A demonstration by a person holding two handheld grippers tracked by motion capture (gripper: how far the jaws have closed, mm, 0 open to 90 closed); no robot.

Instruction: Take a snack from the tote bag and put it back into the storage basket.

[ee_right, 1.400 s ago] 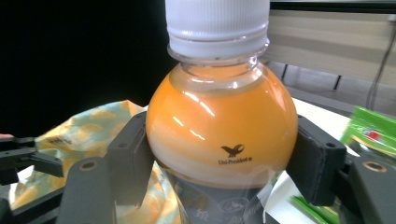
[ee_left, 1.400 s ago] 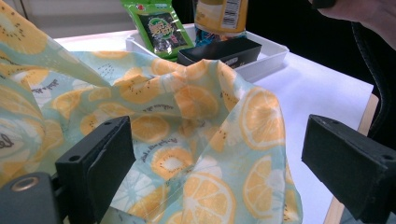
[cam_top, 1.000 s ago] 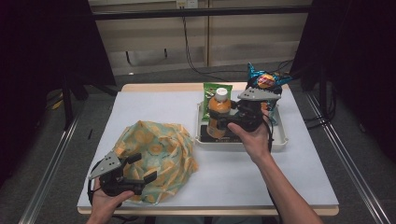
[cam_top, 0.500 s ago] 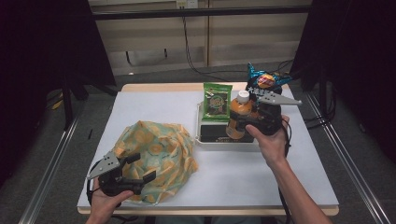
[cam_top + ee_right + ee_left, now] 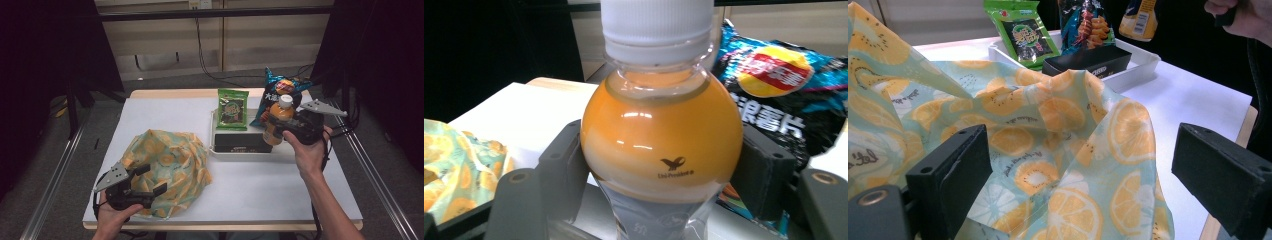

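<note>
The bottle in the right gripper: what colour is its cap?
White. The bottle cap shows best in the right gripper view.

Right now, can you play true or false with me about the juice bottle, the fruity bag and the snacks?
1. The right tongs grip the orange juice bottle. True.
2. The bottle's cap is off. False: a white cap is on it.
3. The left tongs are open at the lemon-print bag. True.
4. The green snack packet lies inside the lemon-print bag. False: it leans in the white tray.
5. A black box sits in the tray. True.
6. The blue chip bag is on the floor. False: it stands behind the bottle.
</note>
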